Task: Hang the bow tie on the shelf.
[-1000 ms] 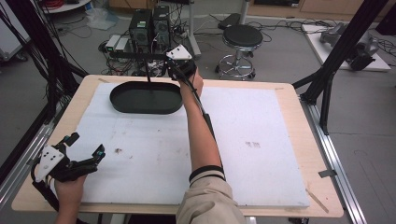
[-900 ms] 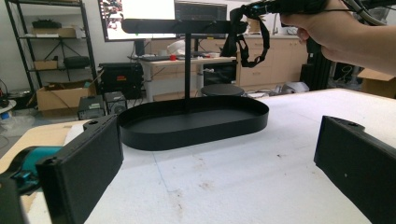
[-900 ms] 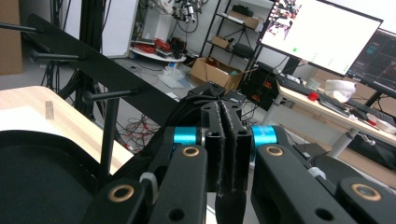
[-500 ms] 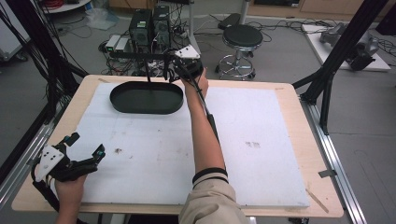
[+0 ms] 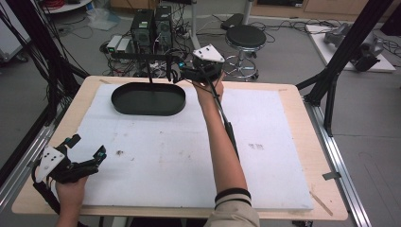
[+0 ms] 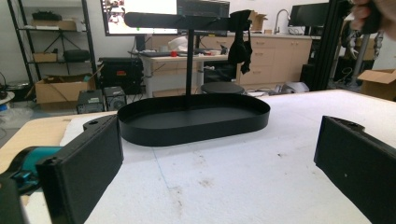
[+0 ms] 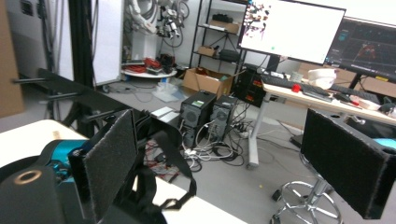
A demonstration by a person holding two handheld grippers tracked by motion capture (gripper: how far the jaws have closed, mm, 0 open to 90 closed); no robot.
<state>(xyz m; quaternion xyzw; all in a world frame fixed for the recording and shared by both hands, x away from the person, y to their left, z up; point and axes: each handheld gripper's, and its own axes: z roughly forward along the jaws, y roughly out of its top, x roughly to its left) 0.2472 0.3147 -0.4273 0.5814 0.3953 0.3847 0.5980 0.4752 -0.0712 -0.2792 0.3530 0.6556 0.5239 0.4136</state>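
Both jaws wide, the right gripper holds nothing beside the black strap on the stand.

Both grippers black, teal accents, fuzzy black jaw pads. Left gripper, right gripper: grey three-cornered top plates. Beige sleeve, dark-striped cuff.

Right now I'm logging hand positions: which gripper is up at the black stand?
The right gripper, fingers open beside the stand's crossbar; the left gripper hovers near the table's front-left corner.
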